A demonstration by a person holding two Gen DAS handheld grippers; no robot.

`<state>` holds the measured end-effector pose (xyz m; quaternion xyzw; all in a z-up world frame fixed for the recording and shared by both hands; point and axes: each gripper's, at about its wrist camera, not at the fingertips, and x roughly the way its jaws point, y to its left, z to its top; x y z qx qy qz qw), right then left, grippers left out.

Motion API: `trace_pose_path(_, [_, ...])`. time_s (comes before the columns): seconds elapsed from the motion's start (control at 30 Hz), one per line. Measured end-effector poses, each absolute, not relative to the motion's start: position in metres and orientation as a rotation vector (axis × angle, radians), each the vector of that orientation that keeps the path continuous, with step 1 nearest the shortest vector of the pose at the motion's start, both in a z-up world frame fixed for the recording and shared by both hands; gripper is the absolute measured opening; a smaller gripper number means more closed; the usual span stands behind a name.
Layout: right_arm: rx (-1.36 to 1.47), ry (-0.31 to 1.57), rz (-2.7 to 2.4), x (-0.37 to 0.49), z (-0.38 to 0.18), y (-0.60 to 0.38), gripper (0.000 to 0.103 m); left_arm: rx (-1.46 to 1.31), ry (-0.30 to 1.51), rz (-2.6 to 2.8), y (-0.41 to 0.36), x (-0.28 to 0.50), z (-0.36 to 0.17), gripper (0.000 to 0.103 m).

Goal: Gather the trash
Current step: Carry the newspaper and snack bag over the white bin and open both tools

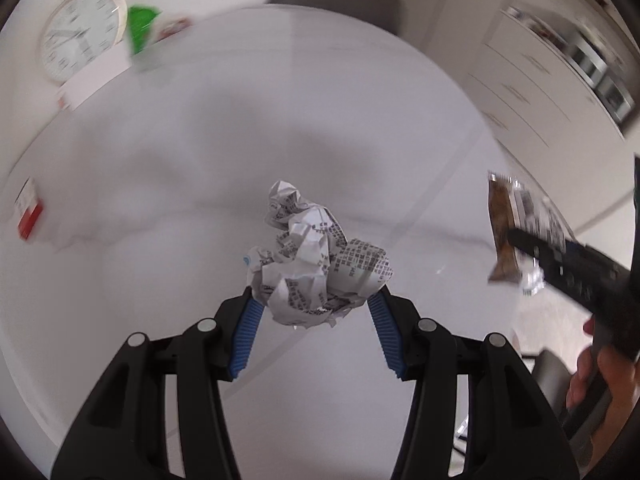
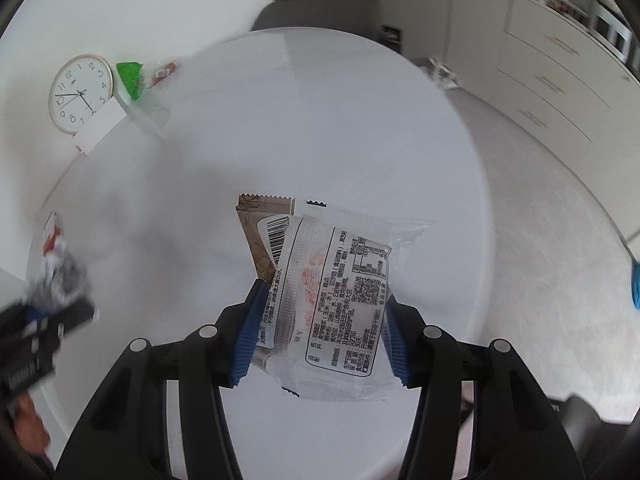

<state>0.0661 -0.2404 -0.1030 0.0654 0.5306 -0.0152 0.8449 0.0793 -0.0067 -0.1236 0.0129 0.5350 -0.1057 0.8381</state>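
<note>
Left gripper (image 1: pixel 316 300) pinches crumpled paper (image 1: pixel 316 256) (above table (image 1: pixel 200 160)).

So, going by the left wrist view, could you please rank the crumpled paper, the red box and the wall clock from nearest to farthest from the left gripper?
1. Crumpled paper: held between the left gripper's fingers.
2. Red box: table's left edge.
3. Wall clock: far left, beyond the table.

Crumpled printed paper (image 1: pixel 316 256), glossy plastic wrappers (image 2: pixel 336 276).

Numerals 1–12 on wall clock (image 2: pixel 81 94), barcode and QR code on clear wrapper (image 2: pixel 340 280)
</note>
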Motion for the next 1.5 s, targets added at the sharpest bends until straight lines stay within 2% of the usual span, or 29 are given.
trace_pose_path(0.4, [0.223, 1.139, -0.237, -0.086, -0.107, -0.346, 0.056, 0.224, 1.132, -0.526, -0.152, -0.007, -0.117, 0.051])
trace_pose_path(0.63, [0.271, 1.131, -0.301, -0.122, -0.113, -0.391, 0.056, 0.308, 1.118, -0.626, -0.208, -0.039, -0.116, 0.051])
trace_pose_path(0.8, [0.281, 1.137, -0.299, -0.131, -0.122, -0.406, 0.057, 0.341, 1.116, -0.642, -0.215, -0.042, -0.12, 0.051])
trace_pose_path(0.97, [0.277, 1.212, -0.295, -0.134, -0.176, -0.417, 0.06, 0.364, 1.128, -0.624, -0.223, -0.057, -0.125, 0.051])
trace_pose_path(1.07, [0.299, 1.286, -0.328, -0.132, -0.229, -0.429, 0.063, 0.391, 1.137, -0.617, -0.224, -0.065, -0.132, 0.051])
trace_pose_path(1.2, [0.306, 1.397, -0.417, -0.131, -0.291, -0.446, 0.082, 0.42, 1.164, -0.637, -0.236, -0.07, -0.143, 0.051])
trace_pose_path(1.33, [0.354, 1.368, -0.476, -0.144, -0.283, -0.461, 0.099, 0.463, 1.168, -0.682, -0.257, -0.075, -0.155, 0.051])
trace_pose_path(1.5, [0.409, 1.267, -0.56, -0.184, -0.235, -0.488, 0.1, 0.51, 1.212, -0.803, -0.303, -0.088, -0.188, 0.051])
